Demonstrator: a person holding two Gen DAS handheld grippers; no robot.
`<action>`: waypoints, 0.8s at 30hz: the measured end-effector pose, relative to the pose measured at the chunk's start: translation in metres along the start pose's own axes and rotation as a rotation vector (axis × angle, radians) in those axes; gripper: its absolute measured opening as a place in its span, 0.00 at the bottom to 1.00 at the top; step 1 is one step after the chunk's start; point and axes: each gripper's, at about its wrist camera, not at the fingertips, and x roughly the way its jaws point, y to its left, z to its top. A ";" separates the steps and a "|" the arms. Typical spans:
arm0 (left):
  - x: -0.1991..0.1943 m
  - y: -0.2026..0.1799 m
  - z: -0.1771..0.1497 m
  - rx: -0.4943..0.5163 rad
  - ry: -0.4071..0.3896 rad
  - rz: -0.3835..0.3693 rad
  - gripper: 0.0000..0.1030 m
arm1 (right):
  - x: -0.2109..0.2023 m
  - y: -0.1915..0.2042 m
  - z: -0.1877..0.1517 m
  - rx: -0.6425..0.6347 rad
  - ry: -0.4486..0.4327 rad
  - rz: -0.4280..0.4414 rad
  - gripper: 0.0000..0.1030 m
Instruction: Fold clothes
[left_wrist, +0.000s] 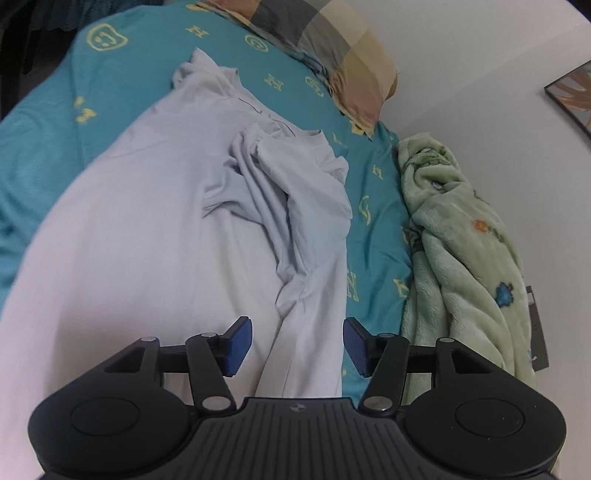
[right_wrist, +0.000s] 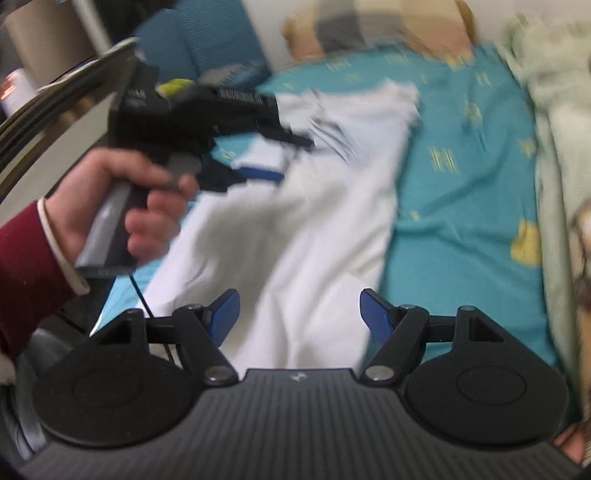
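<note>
A pale shirt (left_wrist: 192, 221) is covering most of the teal bed (left_wrist: 380, 192), leaving a bare strip between it and a green blanket (left_wrist: 454, 236) lying along the wall; a pillow (left_wrist: 332, 48) is apparently blocking the bed's far end.

My left gripper (left_wrist: 297, 345) points down and forward, its blue pads (left_wrist: 240, 345) apart with nothing pinched. My right gripper (right_wrist: 299, 319) gapes wider, also empty. My left hand (right_wrist: 122, 206) wraps its handle, red sleeve (right_wrist: 26, 258) at the wrist.
</note>
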 end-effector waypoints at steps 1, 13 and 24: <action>0.012 -0.001 0.006 0.003 0.002 0.007 0.56 | 0.000 -0.005 -0.001 0.012 -0.002 0.008 0.71; 0.117 0.003 0.040 0.007 0.001 -0.015 0.04 | 0.028 -0.040 0.004 0.136 0.045 0.001 0.71; 0.098 -0.001 0.052 0.190 -0.036 0.159 0.09 | 0.042 -0.047 0.001 0.155 0.105 0.022 0.71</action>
